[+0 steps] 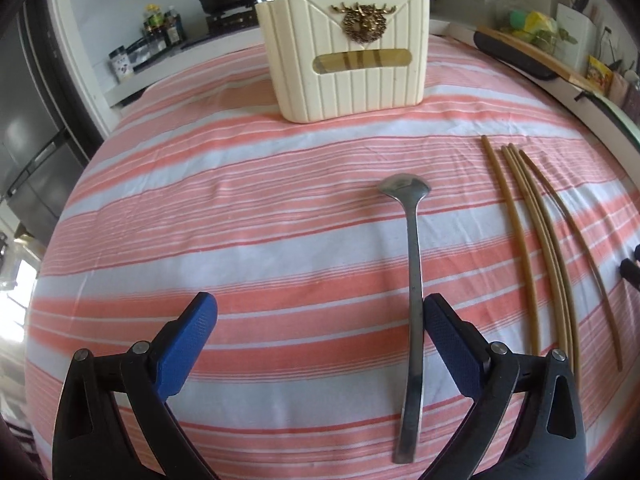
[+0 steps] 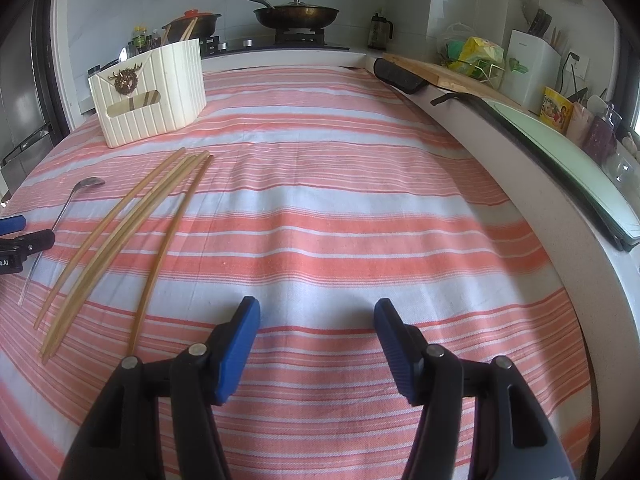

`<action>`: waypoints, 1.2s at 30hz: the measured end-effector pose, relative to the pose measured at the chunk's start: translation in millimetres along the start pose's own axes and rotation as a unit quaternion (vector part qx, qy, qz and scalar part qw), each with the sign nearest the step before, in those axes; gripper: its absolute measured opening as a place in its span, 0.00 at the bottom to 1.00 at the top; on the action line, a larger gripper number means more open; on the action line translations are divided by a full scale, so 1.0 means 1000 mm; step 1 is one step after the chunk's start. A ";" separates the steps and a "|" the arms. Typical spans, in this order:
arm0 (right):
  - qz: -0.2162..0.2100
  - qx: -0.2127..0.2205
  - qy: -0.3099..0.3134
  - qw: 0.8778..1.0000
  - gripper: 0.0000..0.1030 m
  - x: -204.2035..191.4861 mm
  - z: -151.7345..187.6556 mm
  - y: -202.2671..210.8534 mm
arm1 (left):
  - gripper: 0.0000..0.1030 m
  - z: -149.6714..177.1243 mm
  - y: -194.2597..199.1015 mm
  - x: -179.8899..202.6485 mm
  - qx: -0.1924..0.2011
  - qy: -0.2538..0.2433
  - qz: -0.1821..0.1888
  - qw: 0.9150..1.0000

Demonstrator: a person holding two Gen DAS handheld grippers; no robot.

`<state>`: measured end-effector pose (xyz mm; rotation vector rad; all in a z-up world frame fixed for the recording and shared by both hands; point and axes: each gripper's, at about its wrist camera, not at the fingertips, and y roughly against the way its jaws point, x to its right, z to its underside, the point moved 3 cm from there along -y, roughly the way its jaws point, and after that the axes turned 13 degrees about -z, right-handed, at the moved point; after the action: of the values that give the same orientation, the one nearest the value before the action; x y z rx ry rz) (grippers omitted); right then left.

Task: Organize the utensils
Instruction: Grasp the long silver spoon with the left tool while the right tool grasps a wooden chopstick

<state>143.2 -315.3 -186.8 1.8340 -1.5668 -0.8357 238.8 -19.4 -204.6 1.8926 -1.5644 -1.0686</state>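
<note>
A metal spoon (image 1: pixel 414 276) lies on the striped cloth, handle toward me. My left gripper (image 1: pixel 320 312) is open and empty; its right fingertip sits just right of the spoon's handle. Several wooden chopsticks (image 1: pixel 536 248) lie to the right of the spoon. A cream utensil holder (image 1: pixel 344 56) stands upright at the far side, with a spoon and chopsticks in it. In the right wrist view the holder (image 2: pixel 148 92) is far left, the chopsticks (image 2: pixel 120 232) and spoon (image 2: pixel 60 224) lie left of my right gripper (image 2: pixel 316 316), which is open and empty above bare cloth.
The red-and-white striped cloth (image 2: pixel 340 208) covers the table. A kitchen counter with a wok (image 2: pixel 296 14), a pot and bottles runs behind. A raised counter edge with a cutting board (image 2: pixel 448 76) and glass panel curves along the right.
</note>
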 end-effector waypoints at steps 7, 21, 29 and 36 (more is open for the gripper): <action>0.000 0.000 0.000 1.000 0.59 0.000 0.000 0.000 | 0.99 -0.003 -0.005 -0.025 -0.005 0.030 -0.007 1.000; 0.000 0.001 0.000 1.000 0.59 0.000 0.000 0.000 | 0.99 -0.037 -0.021 0.023 -0.001 -0.066 0.028 0.997; 0.000 0.001 0.000 1.000 0.59 0.001 0.000 0.000 | 0.99 -0.049 -0.024 -0.012 0.007 -0.039 0.004 0.999; 0.000 0.002 -0.001 1.000 0.59 0.001 0.000 0.000 | 0.99 -0.042 -0.028 -0.034 -0.002 -0.011 0.005 1.000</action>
<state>143.0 -316.3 -186.7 1.8361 -1.5697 -0.8347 287.7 15.3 -191.7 1.8735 -1.5813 -1.0923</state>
